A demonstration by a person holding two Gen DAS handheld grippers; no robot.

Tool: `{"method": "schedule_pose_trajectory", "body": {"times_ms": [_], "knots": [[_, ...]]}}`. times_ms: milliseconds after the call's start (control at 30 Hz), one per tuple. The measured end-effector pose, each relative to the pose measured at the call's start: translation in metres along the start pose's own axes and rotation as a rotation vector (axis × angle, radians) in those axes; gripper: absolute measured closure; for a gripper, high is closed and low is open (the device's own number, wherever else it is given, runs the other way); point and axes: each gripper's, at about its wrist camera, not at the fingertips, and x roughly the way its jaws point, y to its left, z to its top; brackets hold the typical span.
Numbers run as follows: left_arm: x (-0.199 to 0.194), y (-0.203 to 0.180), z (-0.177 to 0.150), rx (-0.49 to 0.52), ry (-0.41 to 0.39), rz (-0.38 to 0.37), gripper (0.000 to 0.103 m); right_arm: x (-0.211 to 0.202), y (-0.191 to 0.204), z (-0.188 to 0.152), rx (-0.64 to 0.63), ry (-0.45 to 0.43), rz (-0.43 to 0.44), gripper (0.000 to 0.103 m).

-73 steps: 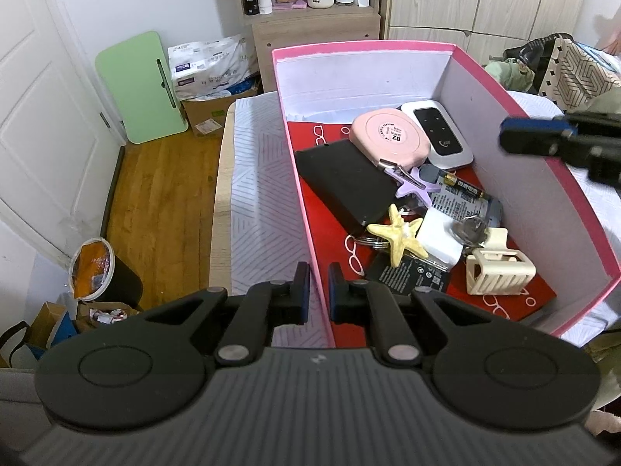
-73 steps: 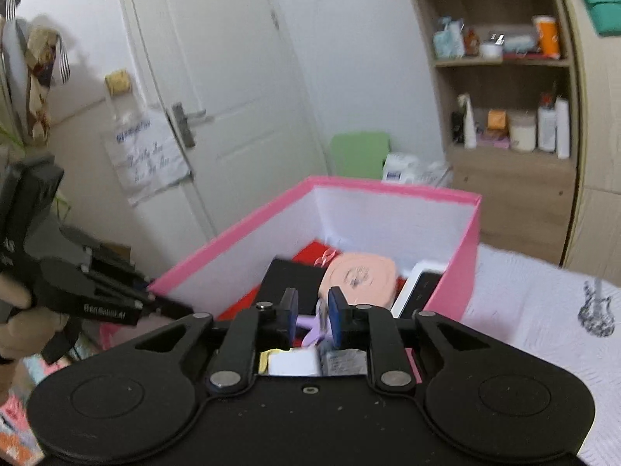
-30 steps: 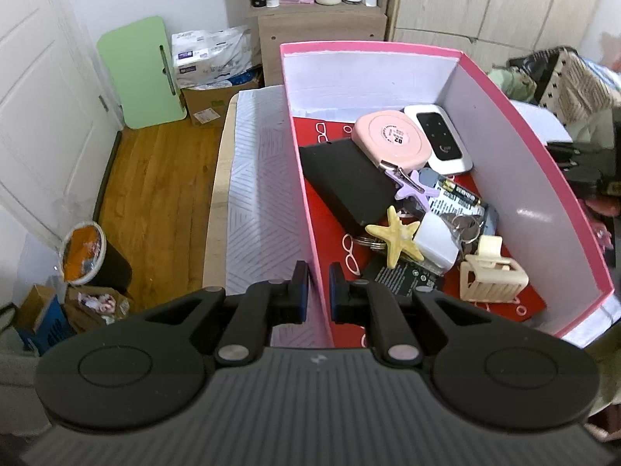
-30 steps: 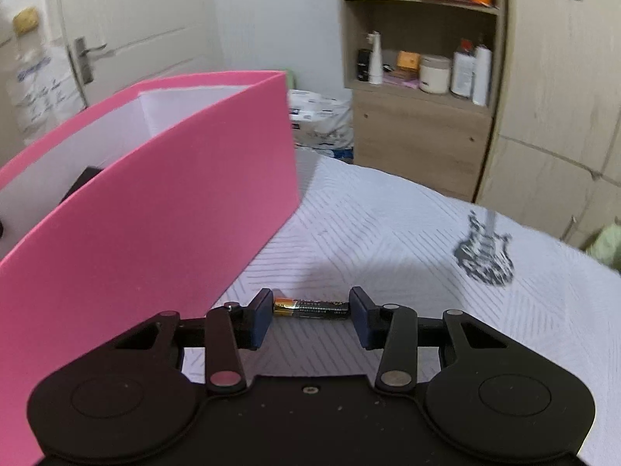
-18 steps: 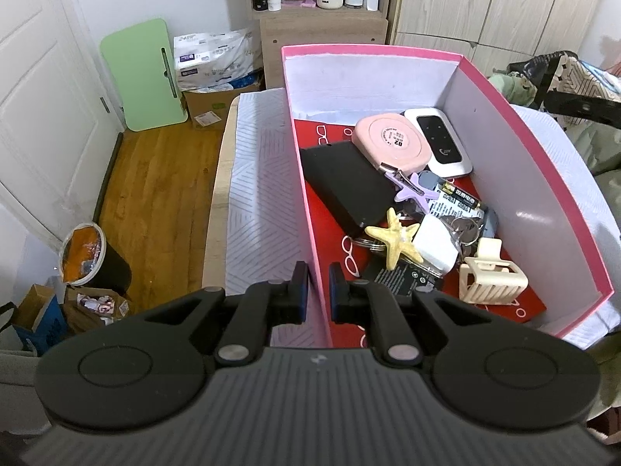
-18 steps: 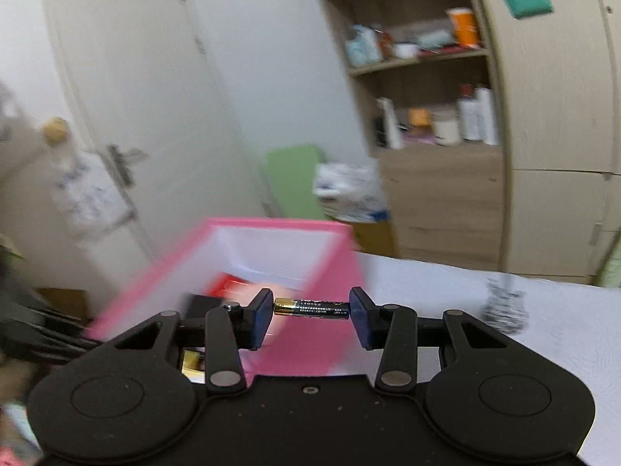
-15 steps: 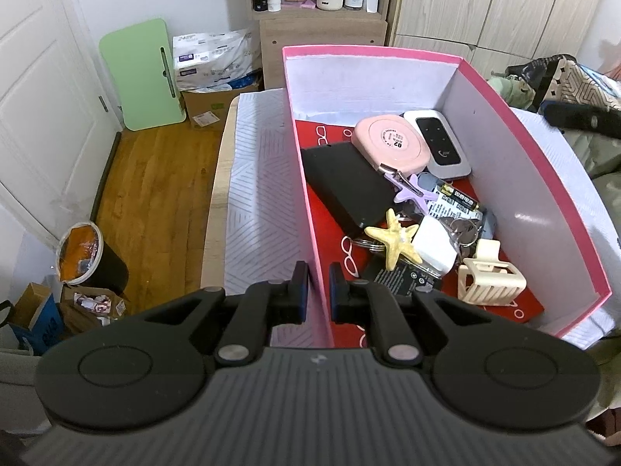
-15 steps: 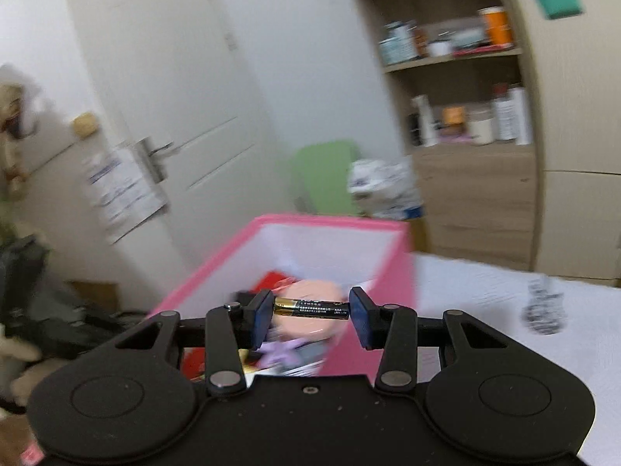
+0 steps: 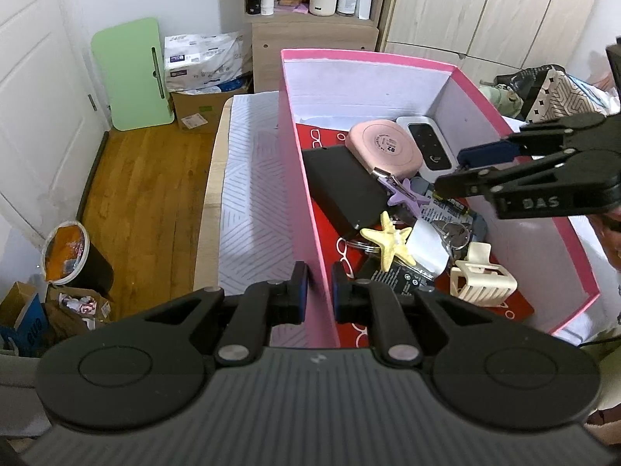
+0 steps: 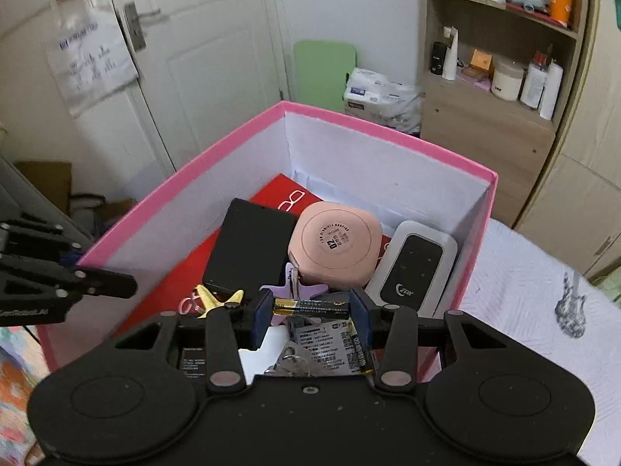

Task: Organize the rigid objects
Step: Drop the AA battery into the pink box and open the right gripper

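Right gripper (image 10: pixel 310 310): fingers part-open, clamped end-to-end on battery (image 10: pixel 311 308) — held level above pink box (image 10: pixel 392 136) interior.
Left gripper (image 9: pixel 316 293): fingers nearly closed, pinching near wall of box (image 9: pixel 306 209).
Box contents: pink round case (image 10: pixel 335 246), white router (image 10: pixel 413 268), black slab (image 10: pixel 250 246), starfish (image 9: pixel 390 242), cream hair clip (image 9: pixel 483 281) — all loose on the red liner.

- The left wrist view looked steeply down from the pink box's (image 9: pixel 306 209) near left wall, facing the shelf unit (image 9: pixel 310 19) at the far wall.
- The right wrist view looked down into the pink box (image 10: pixel 186 178) from its right side, close above it.
- Both showed the box interior, the pink round case (image 9: pixel 382 147) (image 10: pixel 333 244), and each other's gripper.
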Motion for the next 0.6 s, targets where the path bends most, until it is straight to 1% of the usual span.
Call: {"method": "schedule_pose_trajectory", "body": {"times_ms": [33,133,167,300,333,400,467,600], "knots": [[0.0,0.0,0.0,-0.001,-0.001,-0.005,0.091,0.003,0.002,0.001,-0.012,0.015,0.008,0.054],[0.0,0.001,-0.001,-0.006,-0.009,-0.009,0.091,0.009,0.003,0.002,0.003,0.064,0.043,0.054],[0.0,0.002,-0.002,-0.009,-0.009,-0.013,0.091,0.012,0.003,0.002,0.003,0.072,0.041,0.054],[0.0,0.002,-0.002,-0.006,-0.013,-0.016,0.091,0.016,0.005,0.002,0.015,0.06,0.023,0.055],[0.0,0.002,-0.003,0.0,-0.017,-0.017,0.091,0.014,0.005,0.002,0.029,0.049,0.023,0.054],[-0.002,0.002,-0.005,0.004,-0.027,-0.018,0.091,0.007,0.004,-0.001,0.067,0.011,0.048,0.048],[-0.002,0.003,-0.006,0.002,-0.029,-0.019,0.091,-0.006,0.003,-0.005,0.107,-0.039,0.073,0.045],[-0.001,0.001,-0.003,0.007,-0.019,-0.015,0.09,-0.037,0.002,-0.017,0.125,-0.149,0.135,0.045]]}}
